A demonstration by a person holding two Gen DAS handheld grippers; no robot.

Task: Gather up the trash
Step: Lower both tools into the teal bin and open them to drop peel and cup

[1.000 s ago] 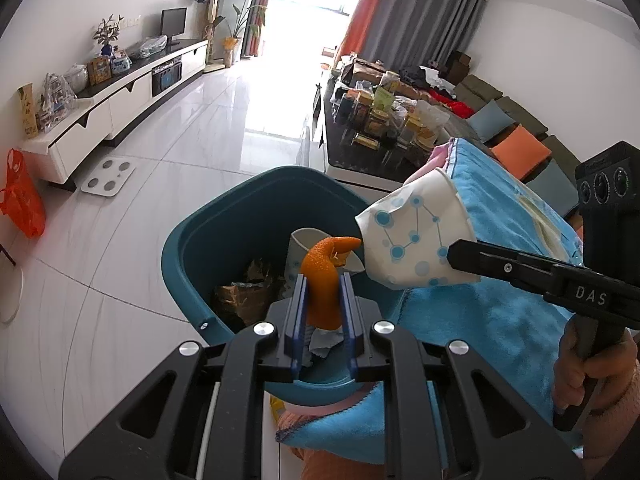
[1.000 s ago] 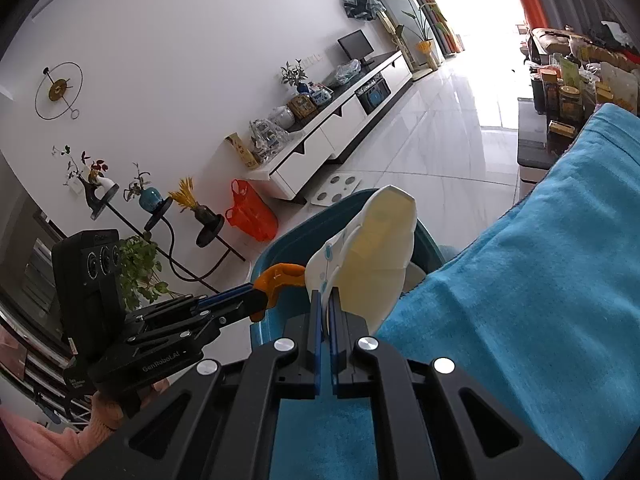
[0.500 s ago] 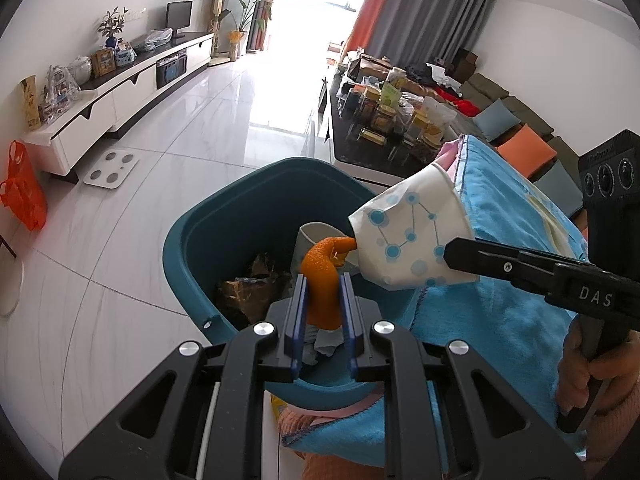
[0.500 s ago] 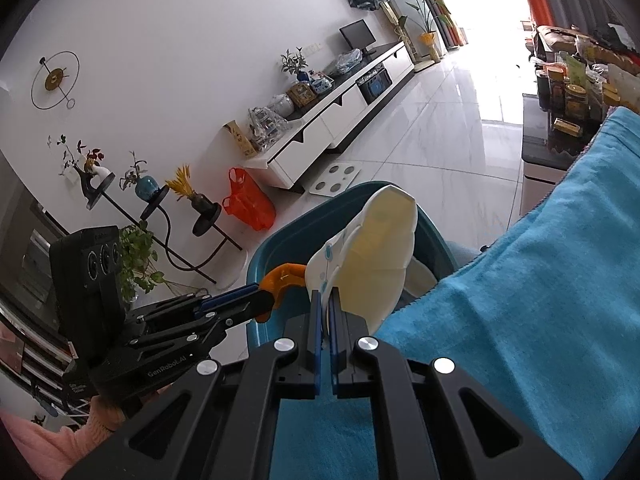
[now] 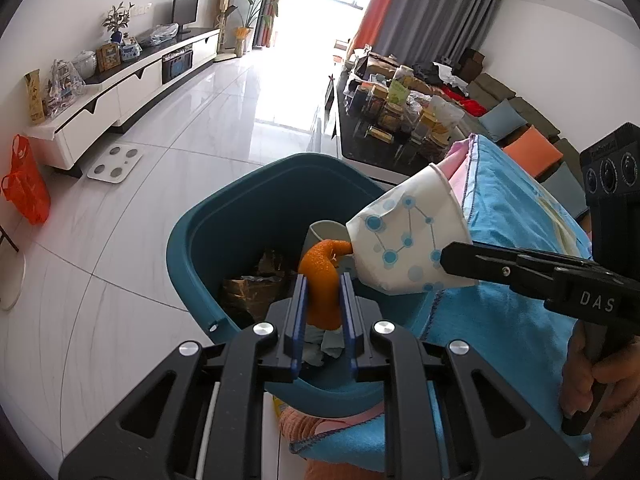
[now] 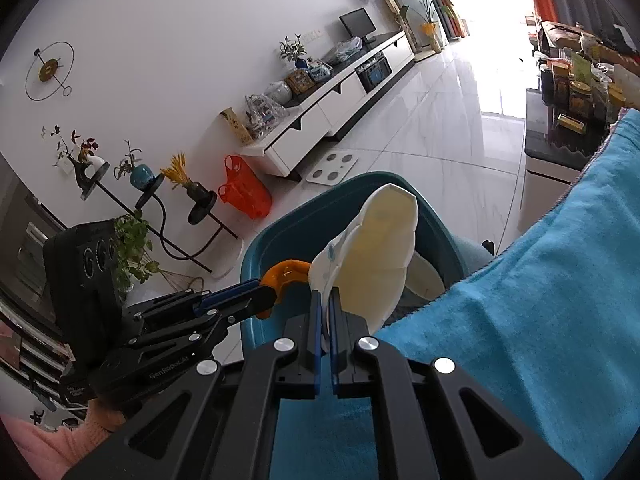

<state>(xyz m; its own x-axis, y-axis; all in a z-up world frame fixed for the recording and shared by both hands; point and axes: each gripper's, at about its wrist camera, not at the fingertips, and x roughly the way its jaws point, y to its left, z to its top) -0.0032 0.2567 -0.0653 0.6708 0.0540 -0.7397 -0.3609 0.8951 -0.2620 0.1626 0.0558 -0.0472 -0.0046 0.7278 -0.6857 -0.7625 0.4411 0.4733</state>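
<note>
Left gripper (image 5: 323, 286) pinching orange peel (image 5: 322, 276) and right gripper (image 6: 326, 308) pinching crushed paper cup (image 6: 380, 256), both above teal bin (image 5: 208, 232) beside blue towel (image 5: 512, 320).

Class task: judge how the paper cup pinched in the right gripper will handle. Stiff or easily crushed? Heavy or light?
Probably easily crushed: the paper cup is already flattened where the right gripper pinches its wall. Likely light, since that thin edge grip holds it out over the teal bin. It looks empty.
</note>
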